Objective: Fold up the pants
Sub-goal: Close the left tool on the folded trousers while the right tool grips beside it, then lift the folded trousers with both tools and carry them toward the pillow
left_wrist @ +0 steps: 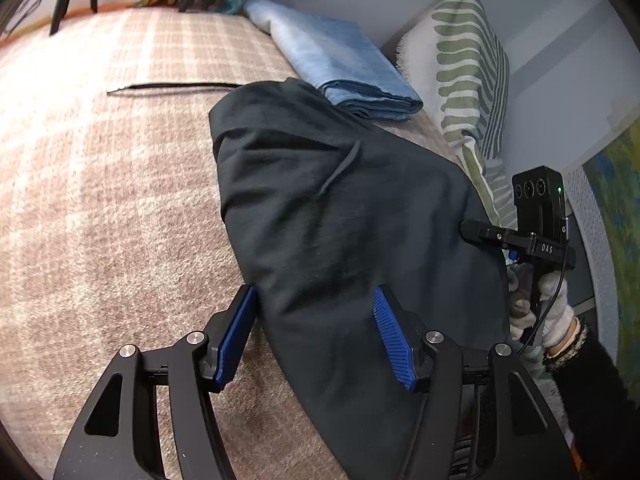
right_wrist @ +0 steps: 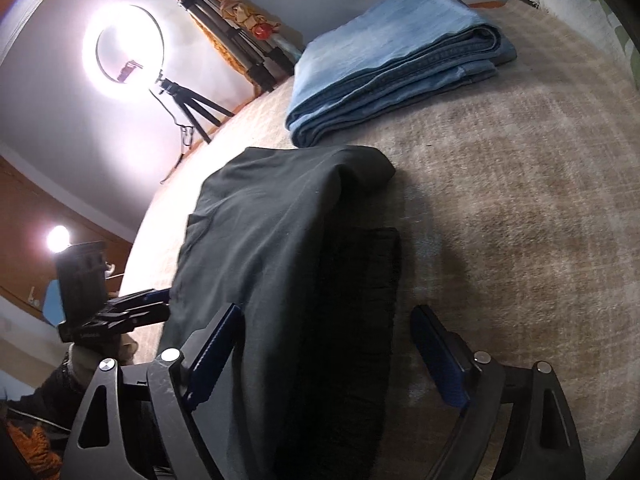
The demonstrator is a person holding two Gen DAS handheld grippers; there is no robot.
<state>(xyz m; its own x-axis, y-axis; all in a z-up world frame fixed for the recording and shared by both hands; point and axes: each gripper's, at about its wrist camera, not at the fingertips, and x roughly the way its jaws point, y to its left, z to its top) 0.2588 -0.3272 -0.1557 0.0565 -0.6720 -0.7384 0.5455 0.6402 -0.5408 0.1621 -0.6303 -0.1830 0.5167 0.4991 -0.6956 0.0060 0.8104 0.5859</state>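
Pants (left_wrist: 340,208) lie dark and limp on the bed (left_wrist: 100,200), the spread-fingered left gripper (left_wrist: 316,332) straddling their near edge. Right wrist view: right gripper (right_wrist: 324,352) likewise released over soft, light cloth (pinch doubled edges).

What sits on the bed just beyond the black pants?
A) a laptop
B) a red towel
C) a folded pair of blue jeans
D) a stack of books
C: folded blue jeans lie on the blanket just past the black pants.
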